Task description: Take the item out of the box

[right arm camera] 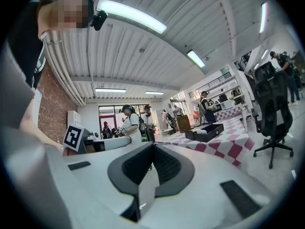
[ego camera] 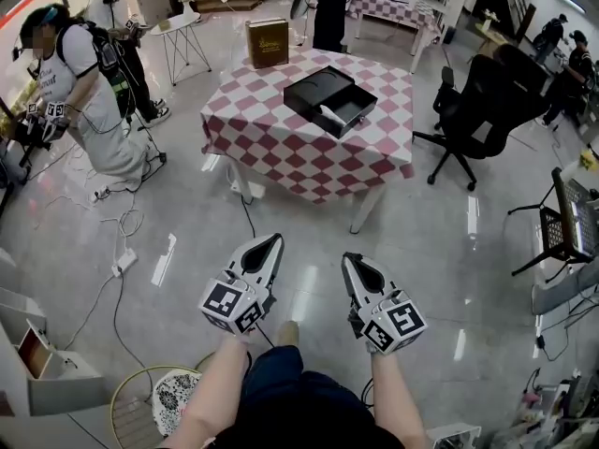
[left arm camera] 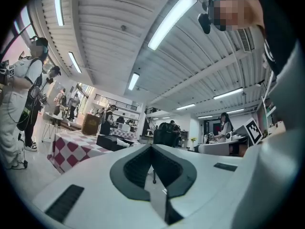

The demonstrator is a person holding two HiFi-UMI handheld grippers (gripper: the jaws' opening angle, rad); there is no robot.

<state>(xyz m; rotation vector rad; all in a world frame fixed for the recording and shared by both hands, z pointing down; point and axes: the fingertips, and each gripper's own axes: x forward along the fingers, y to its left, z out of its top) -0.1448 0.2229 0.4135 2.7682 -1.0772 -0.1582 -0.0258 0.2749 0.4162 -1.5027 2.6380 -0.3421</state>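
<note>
A black open box (ego camera: 330, 99) rests on the table with the red-and-white checked cloth (ego camera: 281, 148); a white item (ego camera: 332, 115) lies inside it. Both grippers hang low over the floor, well short of the table's near edge. My left gripper (ego camera: 273, 239) is shut with nothing in it, and my right gripper (ego camera: 352, 259) beside it is also shut and empty. Far ahead in the left gripper view, past the closed left gripper (left arm camera: 152, 147), stands the box (left arm camera: 110, 142). The right gripper view shows the box (right arm camera: 205, 131) beyond the right gripper (right arm camera: 152, 145).
A brown book-shaped case (ego camera: 268, 42) stands upright at the table's far left corner. A black office chair (ego camera: 482, 101) is right of the table. A person (ego camera: 84, 92) stands at the left, another (ego camera: 329, 7) behind the table. Cables (ego camera: 120, 265) trail across the floor.
</note>
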